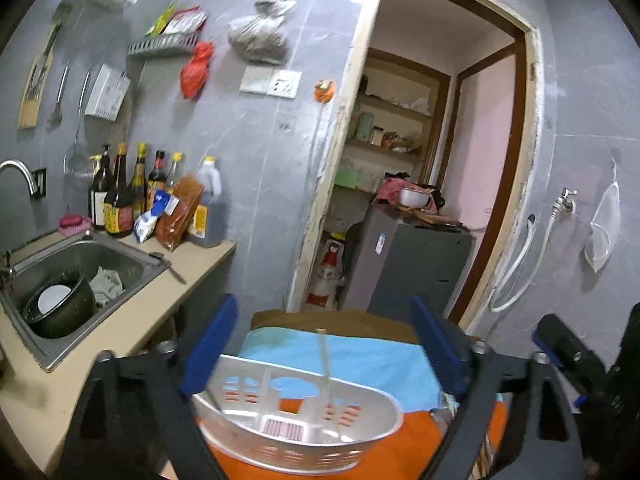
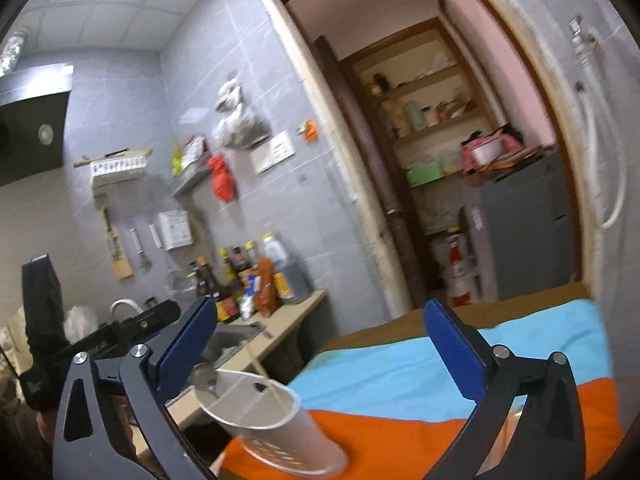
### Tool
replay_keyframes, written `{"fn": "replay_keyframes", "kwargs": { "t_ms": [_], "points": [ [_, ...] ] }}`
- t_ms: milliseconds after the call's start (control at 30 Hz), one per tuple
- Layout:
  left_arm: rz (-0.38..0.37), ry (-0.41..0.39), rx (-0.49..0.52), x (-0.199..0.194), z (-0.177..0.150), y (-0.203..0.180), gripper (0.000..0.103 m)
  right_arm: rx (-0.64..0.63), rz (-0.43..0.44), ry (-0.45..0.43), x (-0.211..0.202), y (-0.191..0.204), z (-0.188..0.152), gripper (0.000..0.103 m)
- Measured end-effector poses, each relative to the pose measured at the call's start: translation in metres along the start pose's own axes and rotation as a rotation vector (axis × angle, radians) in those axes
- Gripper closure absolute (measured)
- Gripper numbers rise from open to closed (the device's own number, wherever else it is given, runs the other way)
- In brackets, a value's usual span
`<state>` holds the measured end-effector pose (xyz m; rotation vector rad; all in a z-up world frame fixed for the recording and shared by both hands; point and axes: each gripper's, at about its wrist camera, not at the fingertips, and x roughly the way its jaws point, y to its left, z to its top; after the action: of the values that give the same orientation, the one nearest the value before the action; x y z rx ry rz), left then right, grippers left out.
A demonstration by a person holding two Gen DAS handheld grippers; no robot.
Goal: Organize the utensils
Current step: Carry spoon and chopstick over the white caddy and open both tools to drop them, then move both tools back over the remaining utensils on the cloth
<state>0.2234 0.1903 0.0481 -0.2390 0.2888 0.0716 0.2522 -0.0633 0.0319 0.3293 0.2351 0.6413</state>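
A white slotted utensil holder (image 1: 298,412) stands on an orange and blue cloth (image 1: 352,356) on a table. A pale chopstick (image 1: 325,364) stands in it. My left gripper (image 1: 324,344) is open and empty, its blue fingers (image 1: 212,344) spread above and behind the holder. In the right wrist view the holder (image 2: 276,424) is tilted in frame, with a chopstick (image 2: 262,372) and a metal spoon (image 2: 204,376) in it. My right gripper (image 2: 320,348) is open and empty above it. The left gripper's black body (image 2: 120,328) shows at left.
A counter (image 1: 168,280) at left holds a steel sink (image 1: 80,276) with a pot and plate, and several sauce bottles (image 1: 120,192). Wall racks and hanging bags are above. A doorway (image 1: 432,152) leads to shelves and a grey fridge (image 1: 412,264).
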Motion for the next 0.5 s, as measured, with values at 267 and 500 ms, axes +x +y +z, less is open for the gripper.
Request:
{"fn": "replay_keyframes", "kwargs": {
  "t_ms": [267, 500],
  "points": [
    [-0.022, 0.001, 0.102, 0.004, -0.028, -0.067, 0.011, -0.049, -0.184, -0.014, -0.058, -0.032, 0.005, 0.0],
    [-0.058, 0.039, 0.168, 0.019, -0.06, -0.115, 0.011, -0.071, -0.299, -0.001, -0.09, -0.072, -0.002, 0.0]
  ]
}}
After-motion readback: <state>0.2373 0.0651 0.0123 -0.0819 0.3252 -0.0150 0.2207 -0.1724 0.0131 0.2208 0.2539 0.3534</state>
